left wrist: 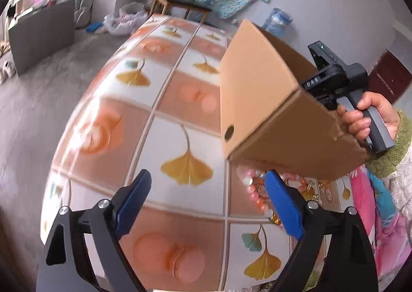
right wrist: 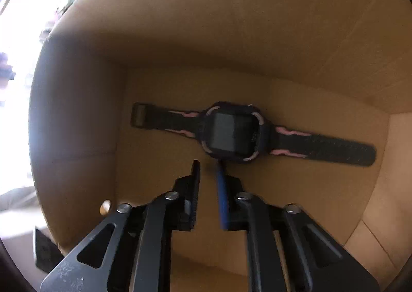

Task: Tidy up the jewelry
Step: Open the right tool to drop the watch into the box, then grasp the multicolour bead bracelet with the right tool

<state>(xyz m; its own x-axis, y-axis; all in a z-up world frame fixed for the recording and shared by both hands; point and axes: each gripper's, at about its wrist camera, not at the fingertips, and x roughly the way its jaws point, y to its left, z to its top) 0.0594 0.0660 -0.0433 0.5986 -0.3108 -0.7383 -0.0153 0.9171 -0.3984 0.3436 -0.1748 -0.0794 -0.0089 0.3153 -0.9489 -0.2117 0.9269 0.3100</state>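
The left gripper [left wrist: 208, 204] stands wide apart over the ginkgo-patterned tablecloth [left wrist: 164, 111], holding nothing, with a heap of pink bead bracelets [left wrist: 251, 186] just beside its right pad. Right of it, the right gripper [right wrist: 207, 165], nearly clenched and empty, reaches inside the cardboard box [left wrist: 260, 91], where a black-and-pink watch [right wrist: 231, 132] lies flat on the floor.

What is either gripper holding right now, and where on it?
Nothing. Left gripper is open over the table; right gripper holds nothing, with the watch lying loose in the cardboard box.
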